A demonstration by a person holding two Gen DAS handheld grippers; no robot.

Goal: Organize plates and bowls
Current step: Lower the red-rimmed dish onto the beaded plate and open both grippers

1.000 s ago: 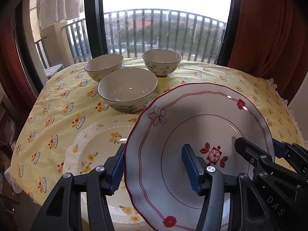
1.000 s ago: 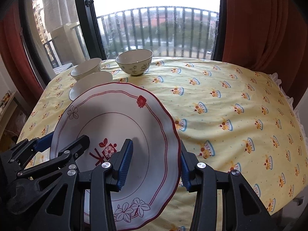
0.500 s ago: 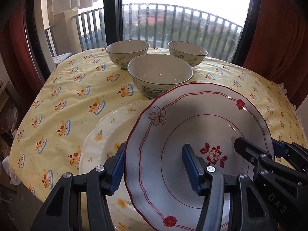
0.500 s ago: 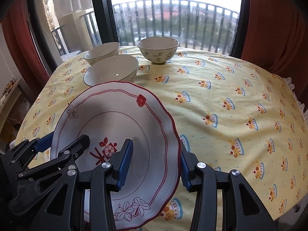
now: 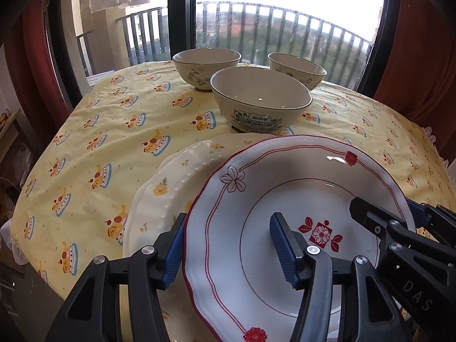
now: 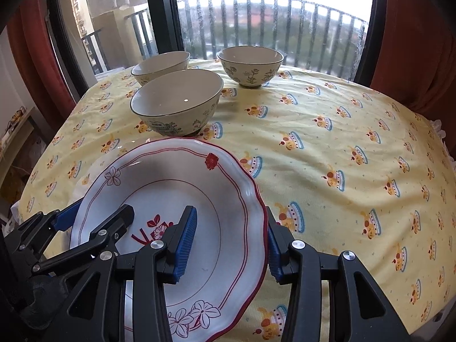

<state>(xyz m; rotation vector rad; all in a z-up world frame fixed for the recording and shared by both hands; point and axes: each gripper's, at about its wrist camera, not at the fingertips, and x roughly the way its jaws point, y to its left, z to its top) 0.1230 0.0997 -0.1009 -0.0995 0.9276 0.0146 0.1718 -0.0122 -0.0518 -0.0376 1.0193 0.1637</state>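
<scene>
Near the table's (image 5: 94, 154) front edge we hold the red-rimmed plate (image 5: 299, 199) over the yellow-flowered plate (image 5: 171, 188) for stacking; left gripper (image 5: 228, 245) and right gripper (image 6: 230, 239) each pinch opposite rims, sharing its weight.

Left hand-held gripper (image 5: 228, 245) and right hand-held gripper (image 6: 230, 242) both clamped, angled steeply down.

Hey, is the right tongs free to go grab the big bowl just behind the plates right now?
Probably not yet. The right tongs are clamped on the rim of the red-trimmed plate, as are the left tongs. The big bowl sits unobstructed just beyond, but the plate must be set down first.
</scene>
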